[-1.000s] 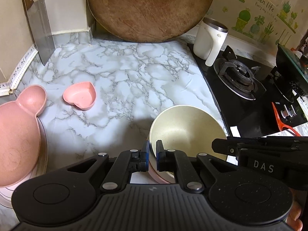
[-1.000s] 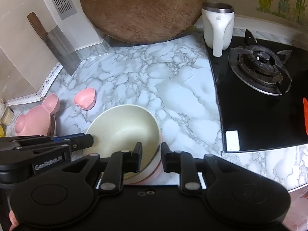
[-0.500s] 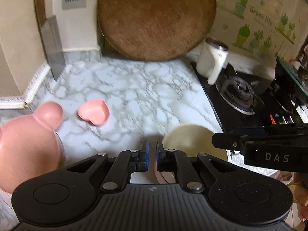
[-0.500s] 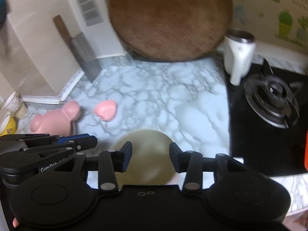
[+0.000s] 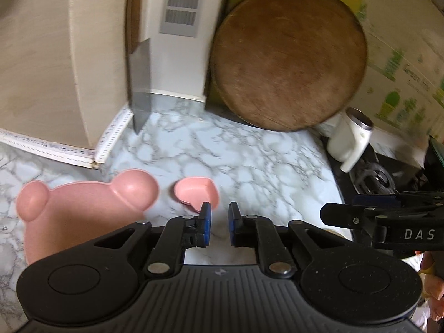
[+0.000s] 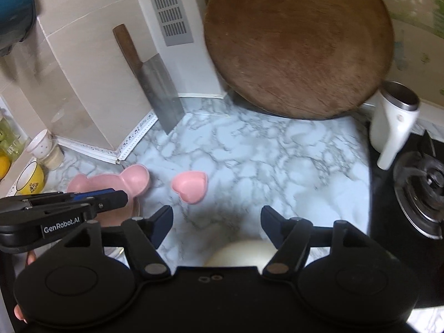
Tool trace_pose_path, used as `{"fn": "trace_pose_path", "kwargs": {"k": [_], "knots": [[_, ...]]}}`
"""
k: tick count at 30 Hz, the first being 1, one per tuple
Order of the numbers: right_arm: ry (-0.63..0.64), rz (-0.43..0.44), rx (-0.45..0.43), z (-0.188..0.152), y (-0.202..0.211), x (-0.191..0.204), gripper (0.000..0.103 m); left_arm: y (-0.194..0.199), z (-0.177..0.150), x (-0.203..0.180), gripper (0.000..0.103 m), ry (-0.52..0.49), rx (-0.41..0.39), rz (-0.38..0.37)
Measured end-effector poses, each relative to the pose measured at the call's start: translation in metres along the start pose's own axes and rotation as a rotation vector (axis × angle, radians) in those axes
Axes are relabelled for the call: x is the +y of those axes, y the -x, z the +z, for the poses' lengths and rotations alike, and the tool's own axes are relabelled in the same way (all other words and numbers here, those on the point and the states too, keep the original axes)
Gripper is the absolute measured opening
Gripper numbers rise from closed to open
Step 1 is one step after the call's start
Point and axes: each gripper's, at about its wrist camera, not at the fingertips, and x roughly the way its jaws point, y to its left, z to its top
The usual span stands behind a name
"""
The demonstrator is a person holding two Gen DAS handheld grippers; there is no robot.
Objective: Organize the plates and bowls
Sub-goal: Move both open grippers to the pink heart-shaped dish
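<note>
Marble countertop (image 6: pixel 249 149) is carrying all the dishes we are sorting. We are holding the left gripper (image 5: pixel 219 224) above the counter with its blue-padded jaws set a narrow gap apart and nothing between them. We are holding the right gripper (image 6: pixel 216 226) with its jaws spread wide, also gripping nothing. A cream bowl (image 6: pixel 240 254) is sitting on the counter directly below the right gripper, showing only its rim above the tool body. A pink heart-shaped bowl (image 6: pixel 190 187) is resting near the middle of the counter, just beyond the left gripper's left finger in the left wrist view. A pink bear-shaped plate (image 5: pixel 80 211) is lying to the left of the heart bowl, apart from it, and partly under the left gripper body. In the right wrist view we are seeing the left gripper (image 6: pixel 83 204) crossing over that plate. A round wooden cutting board (image 6: pixel 299 44) is leaning against the back wall. A cleaver (image 6: pixel 158 88) is standing tip-down in the corner. A white kettle (image 6: pixel 391 122) is standing beside the gas stove (image 6: pixel 421 191) at the right. A yellow cup (image 6: pixel 30 177) is sitting at the far left.
</note>
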Motion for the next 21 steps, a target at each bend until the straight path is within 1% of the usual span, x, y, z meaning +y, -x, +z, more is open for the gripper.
{"fn": "trace_pose_path", "kwargs": {"k": [2,4,5,6,7,8,9,12,14,15,17,21], "knots": [[0.008,0.010,0.008,0.003,-0.007,0.003,0.077,-0.003,0.004,0.005,0.012,0.015,-0.003,0.011],[0.011,0.022,0.016,0.006,-0.014,0.004,0.077,-0.006,0.007,0.010,0.018,0.017,-0.008,0.029],[0.016,0.025,0.021,0.007,-0.017,0.005,0.078,-0.007,0.008,0.012,0.030,0.020,-0.010,0.034],[0.022,0.027,0.023,0.007,-0.021,0.006,0.078,-0.009,0.010,0.015,0.045,0.025,-0.010,0.030],[0.025,0.031,0.026,0.008,-0.025,0.006,0.078,-0.010,0.011,0.017,0.053,0.029,-0.014,0.027],[0.022,0.033,0.033,0.009,-0.028,0.006,0.078,-0.011,0.013,0.019,0.064,0.033,-0.025,0.030],[0.016,0.038,0.043,0.010,-0.033,0.006,0.078,-0.011,0.014,0.021,0.069,0.029,-0.036,0.033],[-0.005,0.053,0.066,0.015,-0.045,0.003,0.081,-0.022,0.024,0.024,0.072,0.024,-0.013,0.030],[-0.037,0.061,0.084,0.020,-0.055,0.000,0.085,-0.033,0.032,0.029,0.073,0.037,0.019,0.004],[-0.056,0.070,0.094,0.022,-0.060,-0.001,0.086,-0.038,0.035,0.031,0.075,0.043,0.031,-0.004],[-0.100,0.085,0.120,0.027,-0.071,-0.005,0.087,-0.052,0.043,0.034,0.077,0.044,0.064,-0.036],[-0.151,0.087,0.171,0.032,-0.096,-0.010,0.087,-0.083,0.058,0.044,0.077,0.050,0.124,-0.067]]}}
